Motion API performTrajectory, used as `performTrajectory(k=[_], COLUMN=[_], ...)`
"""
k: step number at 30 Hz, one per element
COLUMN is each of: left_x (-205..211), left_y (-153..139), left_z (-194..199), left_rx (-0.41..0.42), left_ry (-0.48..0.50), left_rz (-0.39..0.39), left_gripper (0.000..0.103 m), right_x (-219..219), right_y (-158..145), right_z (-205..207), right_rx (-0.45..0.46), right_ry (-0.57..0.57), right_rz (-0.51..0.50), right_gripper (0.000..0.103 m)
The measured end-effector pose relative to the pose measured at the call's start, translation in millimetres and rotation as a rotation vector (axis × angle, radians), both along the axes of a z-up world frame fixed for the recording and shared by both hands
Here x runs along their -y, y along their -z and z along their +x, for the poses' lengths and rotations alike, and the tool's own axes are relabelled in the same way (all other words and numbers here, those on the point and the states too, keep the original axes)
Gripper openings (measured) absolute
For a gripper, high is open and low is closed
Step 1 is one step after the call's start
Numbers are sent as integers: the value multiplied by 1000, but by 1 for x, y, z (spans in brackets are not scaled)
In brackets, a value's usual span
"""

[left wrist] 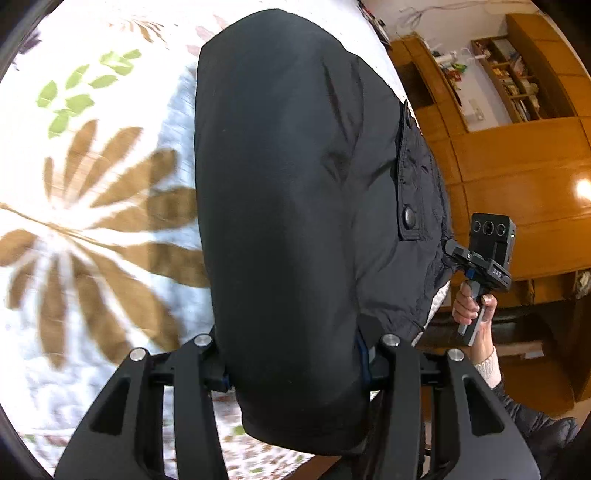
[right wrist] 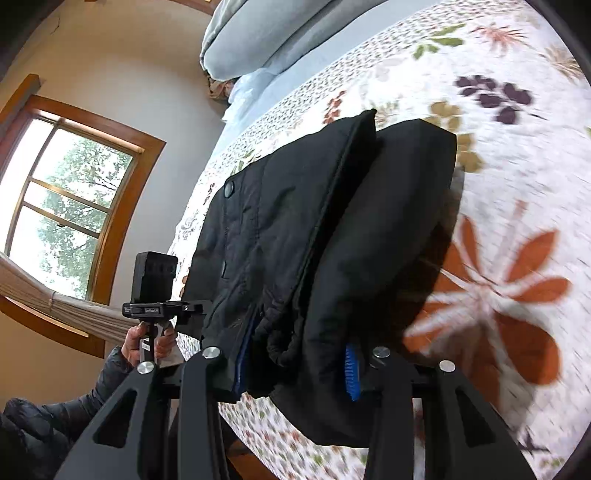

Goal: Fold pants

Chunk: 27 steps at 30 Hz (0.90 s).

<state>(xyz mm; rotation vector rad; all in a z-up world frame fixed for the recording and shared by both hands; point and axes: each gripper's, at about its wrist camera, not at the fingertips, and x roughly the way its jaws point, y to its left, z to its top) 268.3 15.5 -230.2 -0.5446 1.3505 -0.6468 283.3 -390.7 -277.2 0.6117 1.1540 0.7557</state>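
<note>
Left wrist view puts our left hand-held gripper (left wrist: 291, 365) clamped on a thick fold of the black padded pants (left wrist: 295, 206), which hang from its jaws over the floral bedspread (left wrist: 85, 206), while our right hand (left wrist: 472, 306) holds its own tool beside the wooden cabinets (left wrist: 517, 177). Right wrist view shows our right hand-held gripper (right wrist: 295, 369) pinching the bunched pants between blue pads (right wrist: 351, 371), the doubled garment draped above the bed near the folded grey bedding (right wrist: 266, 33), with our left hand (right wrist: 147, 343) gripping its handle before the window (right wrist: 70, 206).
</note>
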Motion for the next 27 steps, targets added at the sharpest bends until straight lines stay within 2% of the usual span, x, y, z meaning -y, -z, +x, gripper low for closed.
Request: performTrajectory(k=[8, 16, 20, 27], left_x=[-34, -36, -40, -30], left_y=[-4, -3, -4, -12], left_z=[3, -8, -1, -1], left_rx=[9, 23, 18, 43], left_ry=[-60, -56, -64, -59], left_rz=[20, 8, 1, 20], left_gripper=[46, 49, 53, 61], right_x=[-29, -29, -28, -25], right_y=[2, 6, 8, 15], right_z=[24, 25, 28, 29], right_rx=[-11, -39, -50, -78], right_ry=[-24, -11, -5, 18], right_rz=[1, 10, 17, 39], right_gripper=[40, 41, 43, 51])
